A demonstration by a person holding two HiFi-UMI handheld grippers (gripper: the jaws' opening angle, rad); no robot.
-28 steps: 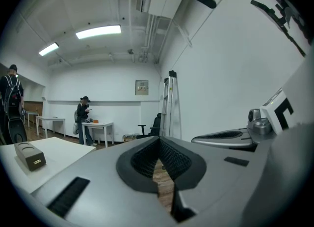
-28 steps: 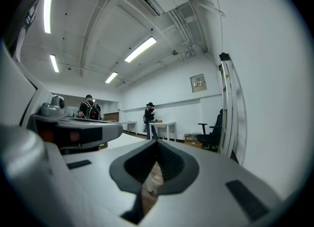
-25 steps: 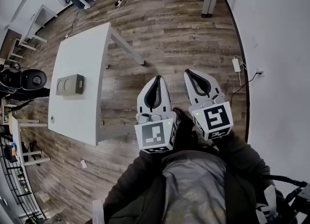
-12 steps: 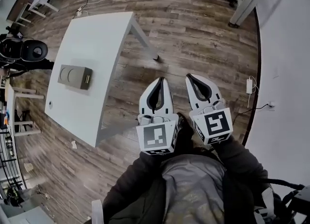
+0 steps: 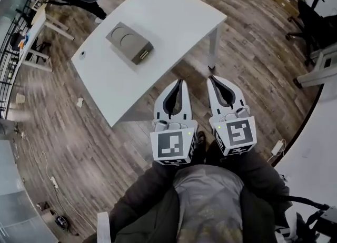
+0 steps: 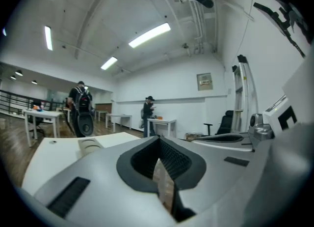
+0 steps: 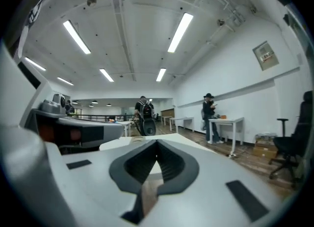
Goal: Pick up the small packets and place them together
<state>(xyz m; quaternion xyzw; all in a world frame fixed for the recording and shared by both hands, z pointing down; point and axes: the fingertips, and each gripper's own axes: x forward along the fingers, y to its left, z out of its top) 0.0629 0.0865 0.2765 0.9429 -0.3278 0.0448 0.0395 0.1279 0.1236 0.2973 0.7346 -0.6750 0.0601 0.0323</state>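
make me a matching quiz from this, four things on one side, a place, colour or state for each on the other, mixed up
Things:
1. grey box
2. right gripper
3. white adapter
4. office chair

Place, colour or state:
a. shut, nothing held
b. black, at the head view's upper right edge
c. on the white table
d. lying on the wood floor, lower right

Pairs: 1-c, 2-a, 3-d, 4-b

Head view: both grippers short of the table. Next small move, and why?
Probably carry both forward toward the grey box on the white table. The left gripper and right gripper are shut, empty, and short of the table's near edge, over the floor. Nothing to pick up shows from here.
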